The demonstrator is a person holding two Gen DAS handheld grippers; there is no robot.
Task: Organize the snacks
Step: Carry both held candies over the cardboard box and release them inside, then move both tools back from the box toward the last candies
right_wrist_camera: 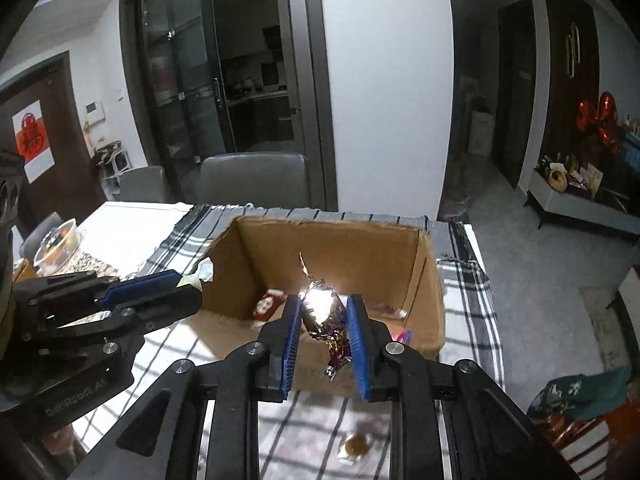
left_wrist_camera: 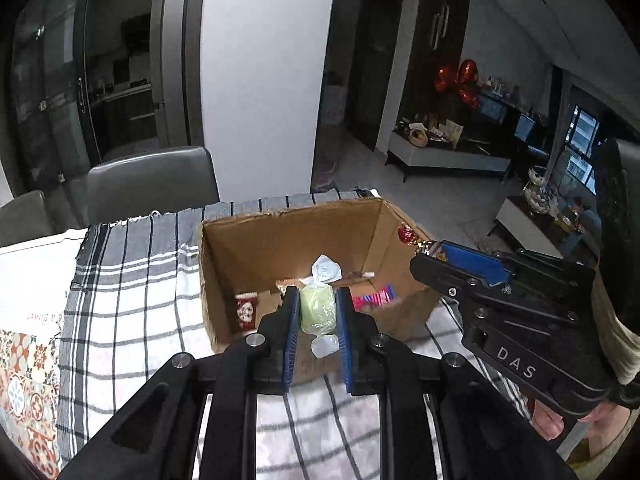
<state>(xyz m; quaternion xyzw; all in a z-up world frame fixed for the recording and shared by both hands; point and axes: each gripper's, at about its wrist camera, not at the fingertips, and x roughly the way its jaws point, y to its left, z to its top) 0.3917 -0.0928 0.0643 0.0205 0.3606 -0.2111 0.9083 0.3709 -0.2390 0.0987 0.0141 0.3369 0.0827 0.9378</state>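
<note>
As both clamped: L tongs (left_wrist_camera: 318, 312) w/ green candy (left_wrist_camera: 317, 312), R tongs (right_wrist_camera: 323, 312) w/ foil candy (right_wrist_camera: 324, 312).

A lived-in home: a dining tabletop (right_wrist_camera: 132, 220) under a checked cloth (left_wrist_camera: 132, 280), with grey chairs (right_wrist_camera: 254, 178) behind. Glass doors (right_wrist_camera: 184, 80) open onto a dark kitchen, and red foil balloons (left_wrist_camera: 458, 80) hang above a cluttered sideboard (left_wrist_camera: 444, 156).

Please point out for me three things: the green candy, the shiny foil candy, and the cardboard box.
green candy (left_wrist_camera: 317, 307), left wrist view, on the middle of its wrapped body.
shiny foil candy (right_wrist_camera: 325, 312), right wrist view, on the foil-wrapped body.
cardboard box (right_wrist_camera: 320, 240), right wrist view, on the inner face of its far wall.
</note>
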